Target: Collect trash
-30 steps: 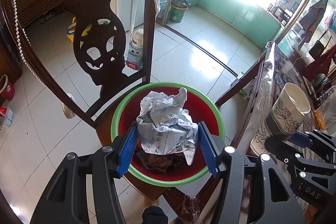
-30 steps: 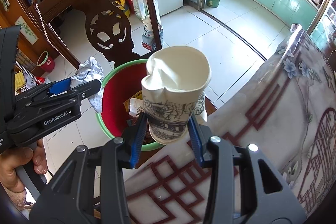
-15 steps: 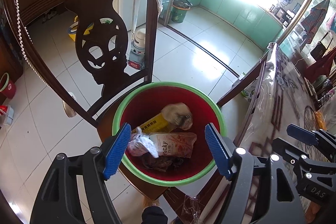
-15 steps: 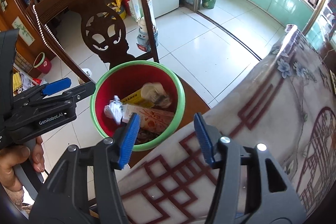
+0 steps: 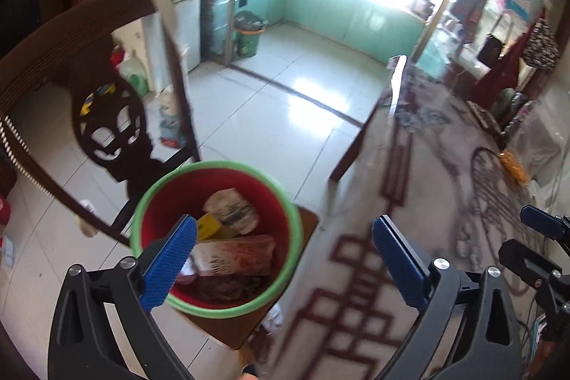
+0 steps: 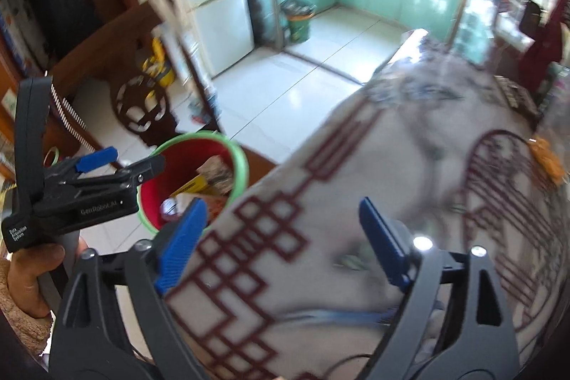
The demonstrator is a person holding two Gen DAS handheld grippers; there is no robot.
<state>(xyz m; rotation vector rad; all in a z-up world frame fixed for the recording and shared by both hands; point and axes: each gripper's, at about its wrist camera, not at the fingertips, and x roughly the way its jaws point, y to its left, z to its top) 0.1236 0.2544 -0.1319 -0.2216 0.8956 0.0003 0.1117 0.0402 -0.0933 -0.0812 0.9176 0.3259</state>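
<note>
Left gripper [image 5: 285, 259] wide open (empty), right gripper [image 6: 281, 244] likewise.

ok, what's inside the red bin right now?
The red bin holds a crushed paper cup, a yellow pack, a reddish carton and dark scraps at the bottom. Anything beneath these is covered.
</note>
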